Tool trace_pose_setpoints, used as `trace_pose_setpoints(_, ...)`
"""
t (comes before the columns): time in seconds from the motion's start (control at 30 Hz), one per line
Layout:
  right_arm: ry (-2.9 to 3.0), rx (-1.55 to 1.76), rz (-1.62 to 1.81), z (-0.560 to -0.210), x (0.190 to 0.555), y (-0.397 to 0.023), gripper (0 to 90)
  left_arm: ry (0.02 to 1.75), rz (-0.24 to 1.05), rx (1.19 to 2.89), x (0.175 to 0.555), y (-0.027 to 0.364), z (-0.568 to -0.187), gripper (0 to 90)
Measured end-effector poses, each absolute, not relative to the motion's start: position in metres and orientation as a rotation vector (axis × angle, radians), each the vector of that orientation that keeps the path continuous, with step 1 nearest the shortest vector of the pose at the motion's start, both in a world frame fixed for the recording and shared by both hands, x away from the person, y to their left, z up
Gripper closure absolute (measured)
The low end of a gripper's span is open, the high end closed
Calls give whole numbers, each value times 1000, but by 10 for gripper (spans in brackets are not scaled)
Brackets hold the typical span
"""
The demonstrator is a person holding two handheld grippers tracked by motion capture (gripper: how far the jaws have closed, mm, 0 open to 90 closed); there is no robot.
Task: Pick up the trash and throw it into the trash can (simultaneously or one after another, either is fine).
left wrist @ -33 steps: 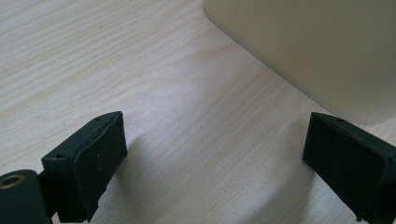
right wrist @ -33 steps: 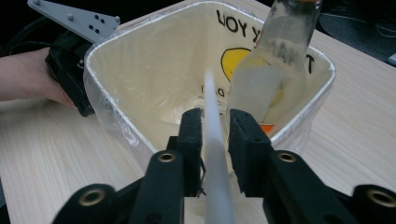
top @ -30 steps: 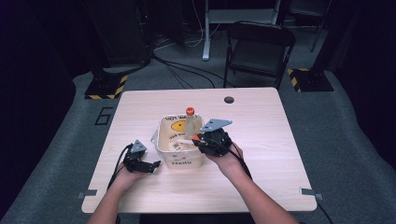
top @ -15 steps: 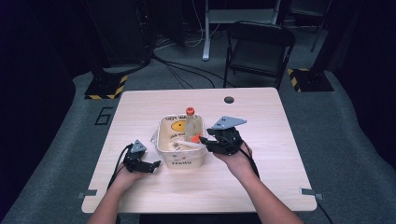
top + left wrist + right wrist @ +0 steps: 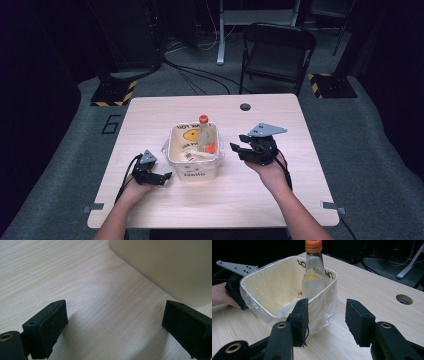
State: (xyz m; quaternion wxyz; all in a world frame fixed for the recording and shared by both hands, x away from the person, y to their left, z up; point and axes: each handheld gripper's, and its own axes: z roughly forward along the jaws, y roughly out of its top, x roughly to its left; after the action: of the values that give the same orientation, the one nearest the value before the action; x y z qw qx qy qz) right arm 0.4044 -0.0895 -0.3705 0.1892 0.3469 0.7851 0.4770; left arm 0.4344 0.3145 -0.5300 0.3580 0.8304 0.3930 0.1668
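A cream bin (image 5: 195, 172) lined with clear plastic stands mid-table. Inside it leans a clear bottle (image 5: 204, 131) with an orange cap, beside a white stick (image 5: 197, 156) and a small orange piece (image 5: 210, 148). My left gripper (image 5: 162, 177) rests open on the table just left of the bin; between its jaws (image 5: 115, 325) lies bare wood, with the bin wall (image 5: 170, 265) ahead. My right gripper (image 5: 237, 150) hovers to the right of the bin, jaws just opening, nothing between them (image 5: 327, 317). Past them stand the bin (image 5: 269, 282) and bottle (image 5: 313, 277).
A round cable hole (image 5: 245, 106) sits near the table's far edge. A dark chair (image 5: 277, 50) stands behind the table. Bare wood lies to the right of the bin and along the near edge.
My right gripper has drawn away from the bin's rim to the right, and its jaws have widened. The left gripper has stayed put.
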Motion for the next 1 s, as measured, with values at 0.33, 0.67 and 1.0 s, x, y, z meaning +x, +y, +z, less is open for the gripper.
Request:
trace_pose_setpoints(0.33, 2207, 980, 1305, -385, 400, -106, 511, 1015, 430, 2142, 434, 315, -530, 59)
trace_pose_setpoints(0.67, 2187, 1030, 1283, -406, 398, -127, 488, 1015, 430, 2142, 434, 315, -530, 59)
trace_pose_setpoints(1.0, 2173, 1052, 1211, -425, 394, -147, 477, 1014, 431, 2142, 434, 315, -530, 58)
